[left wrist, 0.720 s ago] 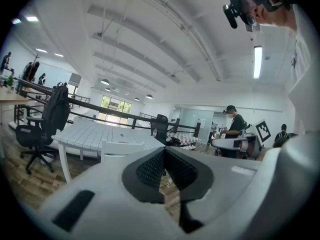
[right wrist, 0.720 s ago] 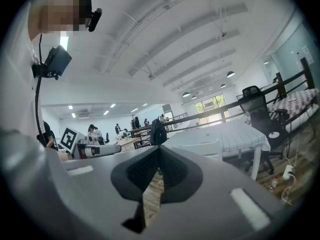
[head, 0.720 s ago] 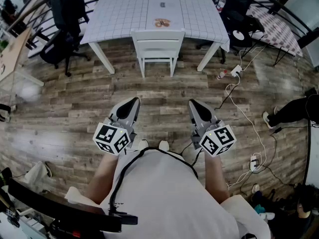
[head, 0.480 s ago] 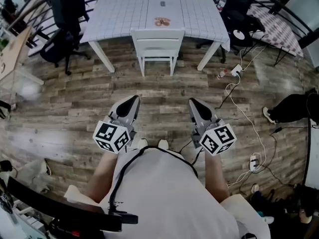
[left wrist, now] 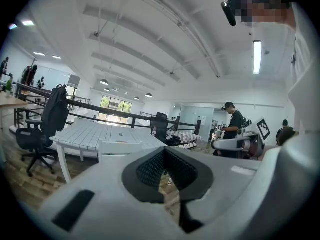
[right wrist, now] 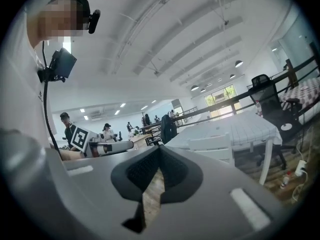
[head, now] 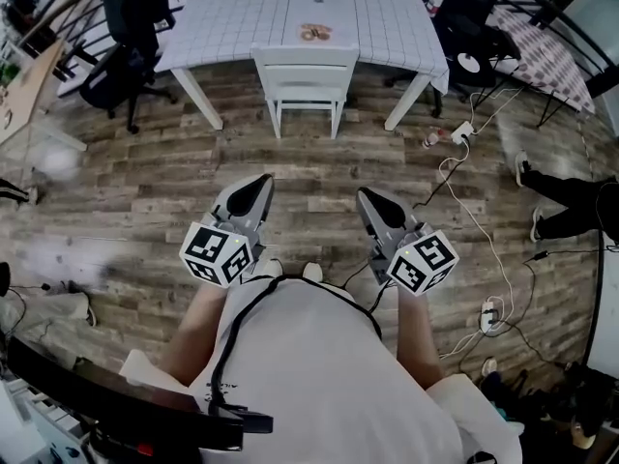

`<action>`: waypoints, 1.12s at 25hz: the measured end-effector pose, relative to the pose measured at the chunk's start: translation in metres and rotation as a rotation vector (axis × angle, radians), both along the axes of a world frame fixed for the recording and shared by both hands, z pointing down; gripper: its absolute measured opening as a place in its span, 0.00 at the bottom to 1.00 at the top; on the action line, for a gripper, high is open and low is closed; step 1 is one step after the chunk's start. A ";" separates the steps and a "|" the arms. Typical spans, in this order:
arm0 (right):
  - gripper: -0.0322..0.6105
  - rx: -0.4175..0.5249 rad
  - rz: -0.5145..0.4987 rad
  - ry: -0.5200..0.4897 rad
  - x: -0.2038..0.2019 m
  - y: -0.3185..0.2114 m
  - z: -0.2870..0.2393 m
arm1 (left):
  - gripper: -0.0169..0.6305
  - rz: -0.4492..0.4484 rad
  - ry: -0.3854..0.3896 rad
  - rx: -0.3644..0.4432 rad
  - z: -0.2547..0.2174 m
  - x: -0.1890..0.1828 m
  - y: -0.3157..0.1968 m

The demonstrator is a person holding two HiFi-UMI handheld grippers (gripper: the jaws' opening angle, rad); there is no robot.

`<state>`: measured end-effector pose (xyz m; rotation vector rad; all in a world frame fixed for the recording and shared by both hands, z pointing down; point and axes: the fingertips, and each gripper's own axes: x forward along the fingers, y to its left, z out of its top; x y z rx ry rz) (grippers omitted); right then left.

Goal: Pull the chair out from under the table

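Note:
A white wooden chair [head: 306,71] stands pushed in under a table with a white grid-pattern cloth [head: 242,17], its back toward me. My left gripper [head: 263,182] and right gripper [head: 365,196] are held side by side in front of my body, well short of the chair, and point at it. Both are shut with nothing between the jaws. The left gripper view shows the chair [left wrist: 120,148] and table [left wrist: 90,134] beyond the shut jaws. In the right gripper view the chair [right wrist: 212,146] sits right of the shut jaws.
Black office chairs stand left [head: 116,75] and right [head: 464,17] of the table. A power strip [head: 460,135] and white cables [head: 474,230] lie on the wooden floor at the right. A person's legs [head: 571,201] are at the right edge. A small plate [head: 314,33] is on the table.
The head view has moved slightly nearer the table. Both grippers stay shut and level in front of me. The legs at the right have shifted.

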<state>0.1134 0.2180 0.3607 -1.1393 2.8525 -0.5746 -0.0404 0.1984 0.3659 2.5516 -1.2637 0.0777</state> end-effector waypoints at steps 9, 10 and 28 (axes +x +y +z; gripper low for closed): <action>0.06 -0.020 -0.040 -0.016 0.023 0.005 0.009 | 0.04 -0.040 0.002 -0.015 0.008 0.019 0.008; 0.06 -0.016 -0.038 -0.008 0.026 0.006 0.010 | 0.04 -0.041 0.003 -0.014 0.008 0.021 0.009; 0.06 -0.009 0.011 -0.014 0.056 -0.018 0.012 | 0.04 -0.032 -0.005 0.016 0.005 0.033 -0.029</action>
